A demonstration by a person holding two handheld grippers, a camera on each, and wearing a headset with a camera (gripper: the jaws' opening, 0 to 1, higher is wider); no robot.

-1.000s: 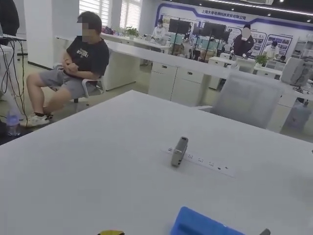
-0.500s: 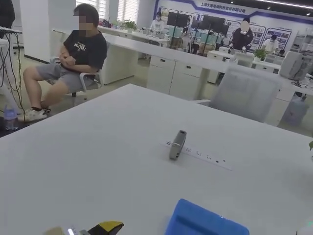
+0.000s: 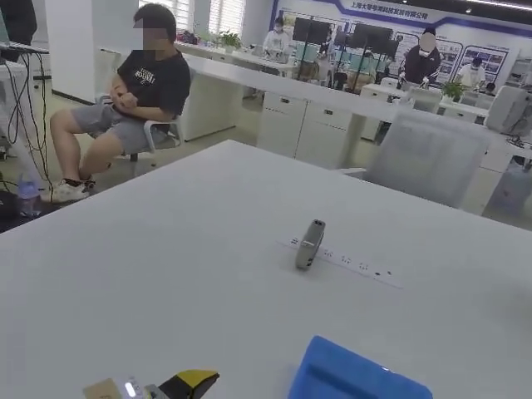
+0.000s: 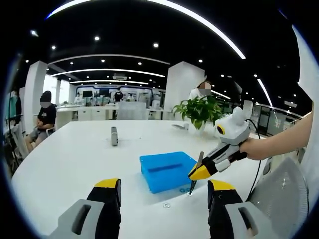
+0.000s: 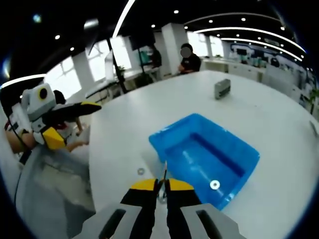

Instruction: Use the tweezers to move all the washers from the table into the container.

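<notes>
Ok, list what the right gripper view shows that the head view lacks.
Right gripper view: the right gripper shut on the tweezers, one washer inside the container, and a second washer on the table. Head view: a power strip and a chair beyond the table. Shared: the container, the grey device, the table.

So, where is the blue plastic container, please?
In the right gripper view, the blue plastic container sits on the white table, ahead of the right gripper.
</notes>
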